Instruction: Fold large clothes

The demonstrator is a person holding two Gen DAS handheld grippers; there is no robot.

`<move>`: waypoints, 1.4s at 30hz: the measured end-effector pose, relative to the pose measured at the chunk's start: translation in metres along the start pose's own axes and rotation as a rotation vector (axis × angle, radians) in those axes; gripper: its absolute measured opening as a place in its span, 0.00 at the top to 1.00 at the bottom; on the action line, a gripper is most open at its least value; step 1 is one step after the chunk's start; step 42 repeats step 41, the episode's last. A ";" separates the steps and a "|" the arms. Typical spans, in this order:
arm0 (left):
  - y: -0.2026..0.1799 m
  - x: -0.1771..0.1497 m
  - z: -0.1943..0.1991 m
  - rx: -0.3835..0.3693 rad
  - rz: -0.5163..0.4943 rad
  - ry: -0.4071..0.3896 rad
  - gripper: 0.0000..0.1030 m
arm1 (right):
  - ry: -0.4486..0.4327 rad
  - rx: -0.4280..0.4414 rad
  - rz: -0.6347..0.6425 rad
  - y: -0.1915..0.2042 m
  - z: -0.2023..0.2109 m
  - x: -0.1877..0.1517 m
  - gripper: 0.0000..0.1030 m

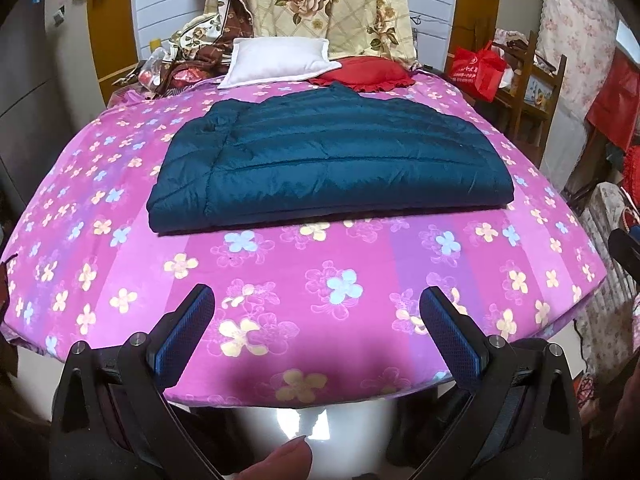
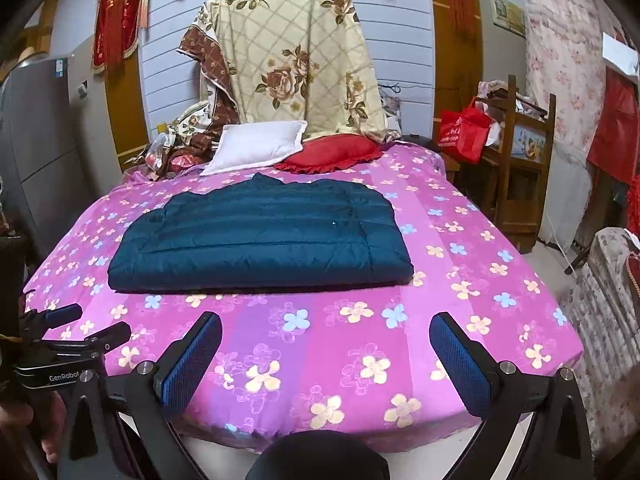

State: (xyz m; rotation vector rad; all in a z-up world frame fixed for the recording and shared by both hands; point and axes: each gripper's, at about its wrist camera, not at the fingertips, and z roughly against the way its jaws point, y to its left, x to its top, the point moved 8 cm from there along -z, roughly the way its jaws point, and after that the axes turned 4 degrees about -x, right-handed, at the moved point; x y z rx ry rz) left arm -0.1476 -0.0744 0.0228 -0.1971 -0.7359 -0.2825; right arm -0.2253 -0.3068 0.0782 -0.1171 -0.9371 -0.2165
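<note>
- Left tool (image 1: 316, 300) hangs over the near edge of the bed (image 1: 360, 320), fingers spread wide with nothing between them, clear of the sheet.
- Right tool (image 2: 326, 328) sits just beside it at the same edge, also spread wide and holding nothing; the left tool shows at the lower left of the right view (image 2: 76, 328).
- Jacket (image 1: 328, 160) lies folded in the middle of the bed, well apart from both tools, with a broad band of bare sheet between it and the near edge.
- Its near hem runs straight and roughly parallel to the bed edge; the left and right sides are also straight, and the far side is uneven with a small peak.
- Open sheet runs around the jacket on the left, right and near sides.
- At the far end a white pillow (image 1: 276, 62) and a red cushion (image 1: 362, 72) lie just beyond the jacket.
- Jacket is dark teal, quilted in horizontal channels, puffy and slightly glossy, layers stacked at the near hem.
- Sheet is pink-purple cloth with pale flowers, stretched smooth.
- Tool pads (image 1: 188, 332) are blue and textured, on black arms.
- Wooden shelf (image 2: 524, 160) stands off the right side of the bed, with floor between.
</note>
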 end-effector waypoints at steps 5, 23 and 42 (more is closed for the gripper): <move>-0.001 -0.001 0.000 0.000 -0.001 0.001 0.00 | -0.001 -0.003 -0.004 -0.002 0.003 0.000 0.00; -0.001 -0.002 -0.002 0.000 0.013 0.015 0.00 | 0.009 0.009 -0.020 -0.002 -0.001 -0.004 0.00; -0.011 0.000 0.000 -0.017 -0.017 -0.018 0.00 | -0.002 0.005 -0.038 -0.009 -0.001 -0.010 0.00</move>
